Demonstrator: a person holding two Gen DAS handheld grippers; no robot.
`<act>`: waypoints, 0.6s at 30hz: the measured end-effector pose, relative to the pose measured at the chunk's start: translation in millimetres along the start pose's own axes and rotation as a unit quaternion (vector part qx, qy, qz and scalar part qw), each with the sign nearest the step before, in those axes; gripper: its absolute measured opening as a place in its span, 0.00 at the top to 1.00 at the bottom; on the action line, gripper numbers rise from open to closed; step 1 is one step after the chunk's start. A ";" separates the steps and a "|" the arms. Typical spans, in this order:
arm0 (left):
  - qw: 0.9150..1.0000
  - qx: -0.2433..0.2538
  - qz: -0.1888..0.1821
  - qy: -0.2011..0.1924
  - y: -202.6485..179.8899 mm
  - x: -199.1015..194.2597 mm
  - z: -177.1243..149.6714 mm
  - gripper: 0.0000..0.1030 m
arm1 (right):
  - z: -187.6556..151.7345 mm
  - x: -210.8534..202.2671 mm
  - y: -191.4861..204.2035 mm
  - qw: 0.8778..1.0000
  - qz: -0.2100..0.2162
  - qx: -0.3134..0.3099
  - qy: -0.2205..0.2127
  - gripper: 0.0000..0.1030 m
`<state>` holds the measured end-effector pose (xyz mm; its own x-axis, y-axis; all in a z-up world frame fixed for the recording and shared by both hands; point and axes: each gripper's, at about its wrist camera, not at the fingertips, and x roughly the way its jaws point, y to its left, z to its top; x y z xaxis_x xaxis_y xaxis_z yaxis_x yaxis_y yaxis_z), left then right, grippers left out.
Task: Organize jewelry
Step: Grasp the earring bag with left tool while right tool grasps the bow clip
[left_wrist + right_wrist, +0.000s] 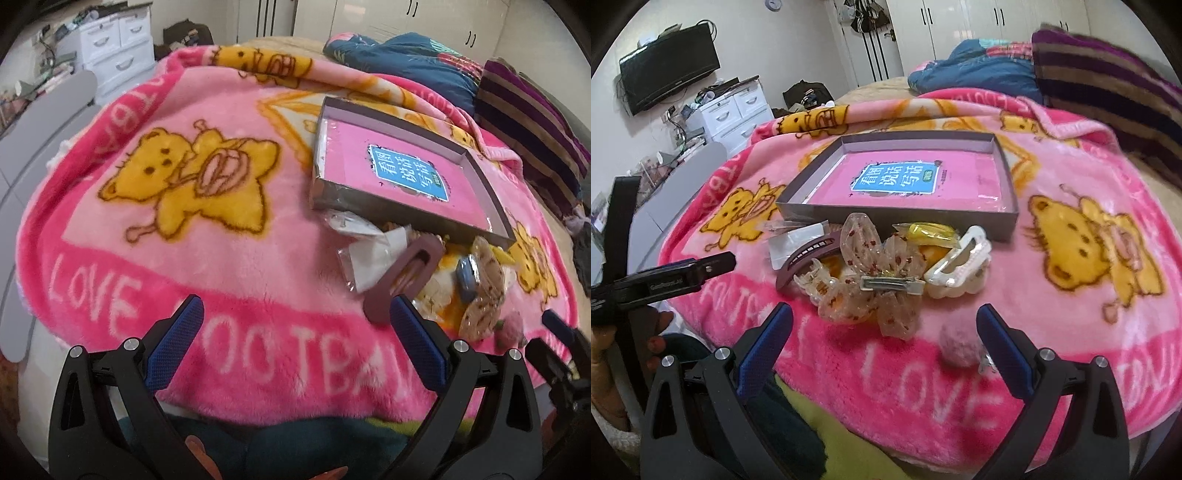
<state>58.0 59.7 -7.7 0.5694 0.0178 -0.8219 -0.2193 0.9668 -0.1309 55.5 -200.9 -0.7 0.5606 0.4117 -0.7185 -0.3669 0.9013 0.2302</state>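
Observation:
A shallow grey box (827, 157) with a pink book inside lies on the pink blanket; it also shows in the left wrist view (424, 127). In front of it lies a pile of hair accessories: a clear flower clip (879, 280), a white claw clip (960, 269), a maroon clip (809, 258) that also shows in the left wrist view (402, 273), a yellow packet (932, 232), a small clear bag (796, 238) and a pink pompom (958, 347). My right gripper (884, 336) is open and empty just before the pile. My left gripper (295, 325) is open and empty, left of the pile.
The pink bear blanket (1071, 295) covers the bed. A blue quilt (971, 70) and a striped blanket (1108, 88) lie at the back. White drawers (735, 107) and a wall TV (668, 66) stand to the left.

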 end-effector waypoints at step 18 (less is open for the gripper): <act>0.998 0.026 -0.044 0.028 -23.6 46.5 37.6 0.08 | 14.9 58.4 -12.4 0.997 0.035 0.061 0.045 0.43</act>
<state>119.5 47.3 -22.0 0.5394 -0.0809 -0.8381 -0.1286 0.9758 -0.1770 103.9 -186.1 -35.8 0.4665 0.4648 -0.7526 -0.3072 0.8830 0.3549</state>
